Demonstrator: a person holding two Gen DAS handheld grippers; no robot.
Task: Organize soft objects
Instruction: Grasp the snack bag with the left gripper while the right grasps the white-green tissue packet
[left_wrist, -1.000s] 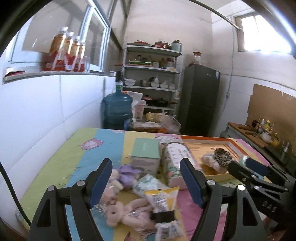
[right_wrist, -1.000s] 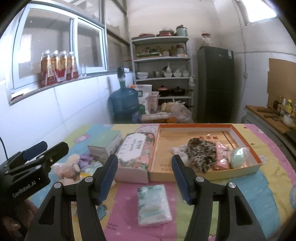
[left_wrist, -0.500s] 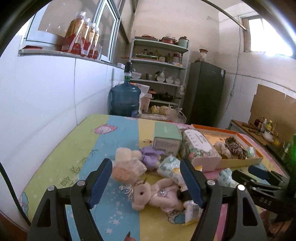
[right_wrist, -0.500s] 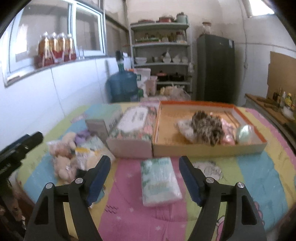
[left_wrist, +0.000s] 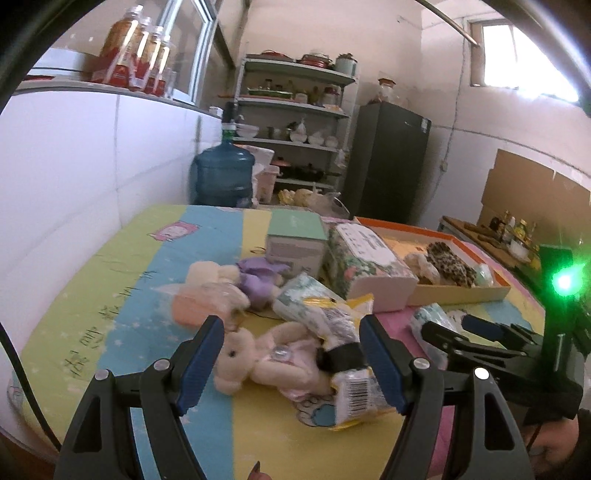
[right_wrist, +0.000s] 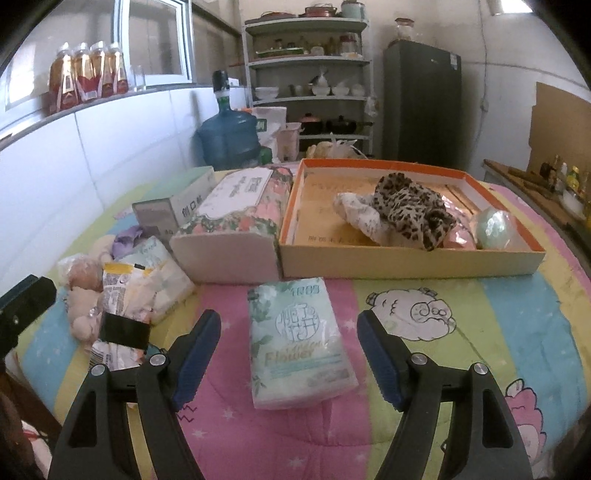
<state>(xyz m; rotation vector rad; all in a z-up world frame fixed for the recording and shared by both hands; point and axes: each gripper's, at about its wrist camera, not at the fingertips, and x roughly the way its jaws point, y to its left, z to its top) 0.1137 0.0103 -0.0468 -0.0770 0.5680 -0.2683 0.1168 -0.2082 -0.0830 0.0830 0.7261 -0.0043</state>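
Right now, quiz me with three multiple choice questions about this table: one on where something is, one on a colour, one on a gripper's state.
1. Where is the leopard-print cloth?
A. In the orange-rimmed tray
B. On the shelf
C. Under the tissue pack

2. What colour is the tray's rim?
A. Blue
B. Orange
C. Black

3. How does the right gripper stand?
A. Shut on the plush rabbit
B. Shut on nothing
C. Open, with the tissue pack lying between its fingers

Answers: 1 A, the cloth lies inside the tray beside a pale green ball. 2 B, its top edge is orange. 3 C, both pads stand clear of the pack's sides.
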